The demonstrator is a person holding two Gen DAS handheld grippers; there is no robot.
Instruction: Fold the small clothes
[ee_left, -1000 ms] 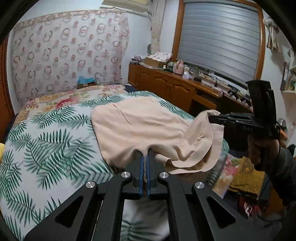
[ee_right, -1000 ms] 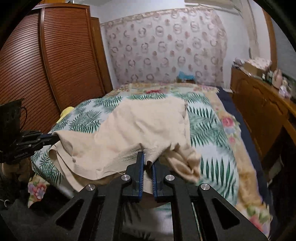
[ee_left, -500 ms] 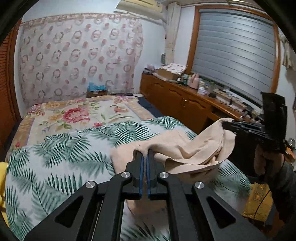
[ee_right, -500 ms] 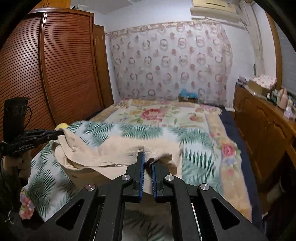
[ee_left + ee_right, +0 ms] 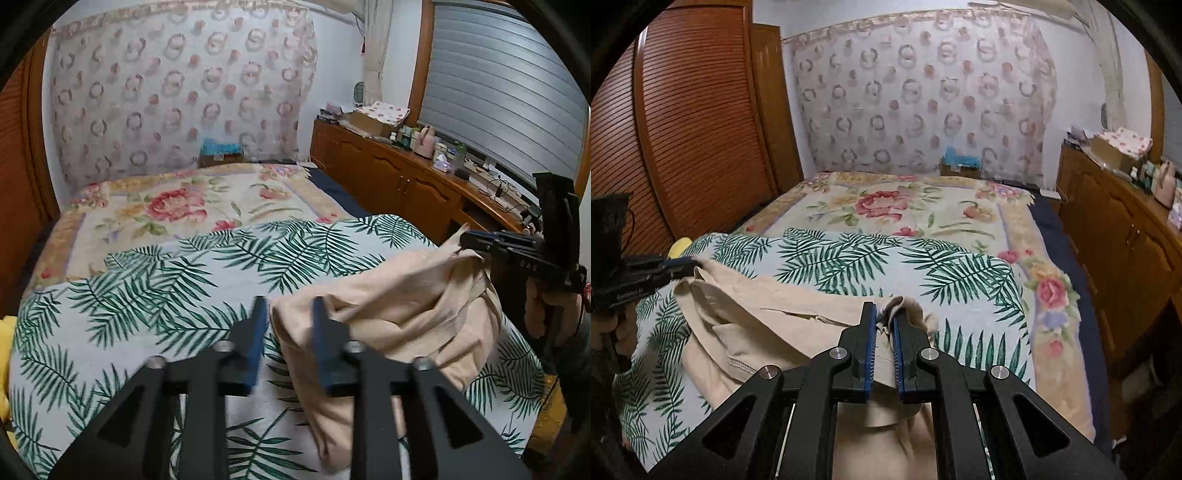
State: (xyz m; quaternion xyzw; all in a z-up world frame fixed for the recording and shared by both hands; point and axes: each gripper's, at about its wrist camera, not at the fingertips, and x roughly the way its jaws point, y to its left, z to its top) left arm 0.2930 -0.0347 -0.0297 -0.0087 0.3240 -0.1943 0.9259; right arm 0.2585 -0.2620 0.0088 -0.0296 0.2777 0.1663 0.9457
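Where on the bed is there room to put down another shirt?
The palm-leaf cover is bare beyond the beige garment, and so is the rose blanket up to the headboard drape. The near edge is crowded: the garment is bunched there between both grippers.

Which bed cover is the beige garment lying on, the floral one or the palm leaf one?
The palm leaf cover, white with green fronds at the near end. The rose-patterned cover lies bare beyond it.
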